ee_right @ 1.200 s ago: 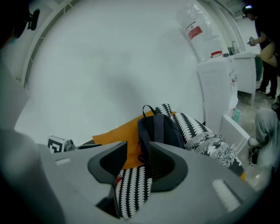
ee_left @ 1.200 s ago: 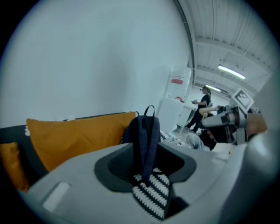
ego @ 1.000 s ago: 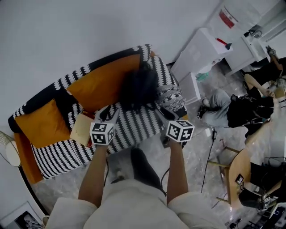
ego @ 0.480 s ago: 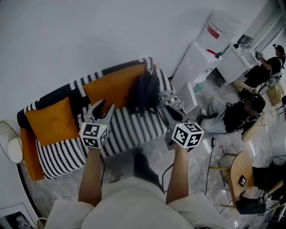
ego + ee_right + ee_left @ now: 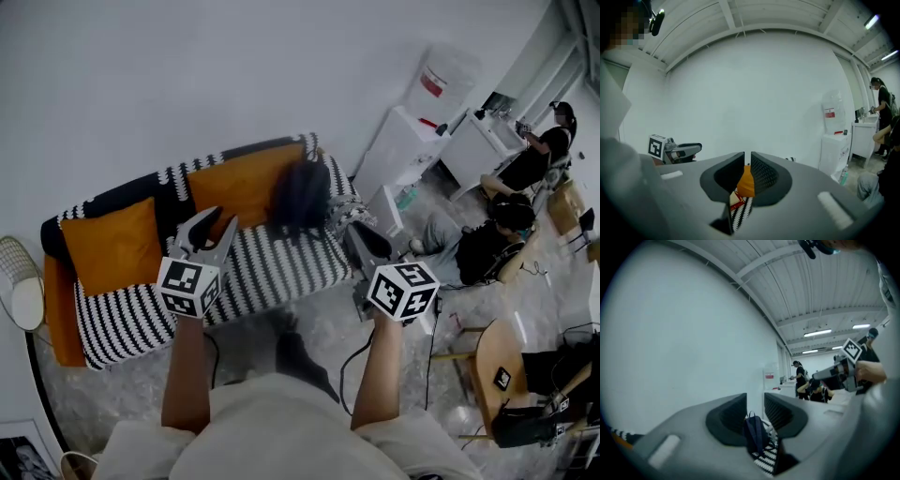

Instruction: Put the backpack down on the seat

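The dark backpack stands upright on the black-and-white striped sofa, leaning on the orange back cushion. Both grippers hang in the air in front of the sofa, well clear of the backpack. My left gripper is closing with nothing between its jaws; in the left gripper view the backpack shows far off through the gap. My right gripper is closing too, down to a narrow empty slit.
A second orange cushion lies at the sofa's left end. A white cabinet with a water dispenser stands right of the sofa. People sit on the floor at the right, near a wooden table. A cable trails over the floor.
Both grippers have drawn back from the sofa and their jaws have narrowed. The backpack stays where it was on the seat.
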`<state>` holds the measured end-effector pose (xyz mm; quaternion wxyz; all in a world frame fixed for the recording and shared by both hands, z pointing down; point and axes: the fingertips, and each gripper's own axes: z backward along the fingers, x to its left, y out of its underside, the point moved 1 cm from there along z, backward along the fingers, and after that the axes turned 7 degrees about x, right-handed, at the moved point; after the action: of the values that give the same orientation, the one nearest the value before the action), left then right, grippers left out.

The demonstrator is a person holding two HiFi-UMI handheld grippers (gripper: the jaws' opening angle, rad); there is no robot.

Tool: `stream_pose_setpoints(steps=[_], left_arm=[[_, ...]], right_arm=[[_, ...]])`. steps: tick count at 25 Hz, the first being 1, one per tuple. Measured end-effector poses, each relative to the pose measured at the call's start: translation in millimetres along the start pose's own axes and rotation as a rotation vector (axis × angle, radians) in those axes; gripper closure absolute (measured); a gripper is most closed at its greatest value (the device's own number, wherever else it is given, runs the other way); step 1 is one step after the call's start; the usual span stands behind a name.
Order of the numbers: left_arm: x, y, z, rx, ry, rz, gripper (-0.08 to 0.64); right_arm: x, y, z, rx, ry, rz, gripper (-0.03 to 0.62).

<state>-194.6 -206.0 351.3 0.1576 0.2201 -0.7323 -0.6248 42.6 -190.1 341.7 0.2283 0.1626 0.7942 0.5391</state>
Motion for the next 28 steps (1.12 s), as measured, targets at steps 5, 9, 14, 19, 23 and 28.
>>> stream_pose_setpoints(steps=[5,9,14,19,23,28], left_arm=[[-21.3,-6.9,42.8,-0.010,0.009,-0.042,0.474],[-44.8,-8.3,70.8,0.003,0.074,-0.117,0.514],[-68.0,-15.9,95.1,-0.014,0.116,-0.160,0.555],[-86.9,-21.7,107.1,-0.038,0.154,-0.181,0.555],[-92.0,-29.8,111.3,-0.044,0.152,-0.189,0.555],[-96.4,-34.3,113.5,-0.051,0.160,-0.200,0.555]], right_arm=[[39.4,-3.8,41.7,-0.069,0.006,0.063,0.584],[62.6,4.8,65.2,-0.053,0.025,0.103,0.586],[81.6,13.7,86.9,-0.044,0.022,0.115,0.586],[96.7,18.3,99.3,-0.026,0.028,0.154,0.586],[95.9,22.2,108.3,-0.008,0.036,0.158,0.588],[97.1,20.5,112.2,-0.014,0.044,0.166,0.587]])
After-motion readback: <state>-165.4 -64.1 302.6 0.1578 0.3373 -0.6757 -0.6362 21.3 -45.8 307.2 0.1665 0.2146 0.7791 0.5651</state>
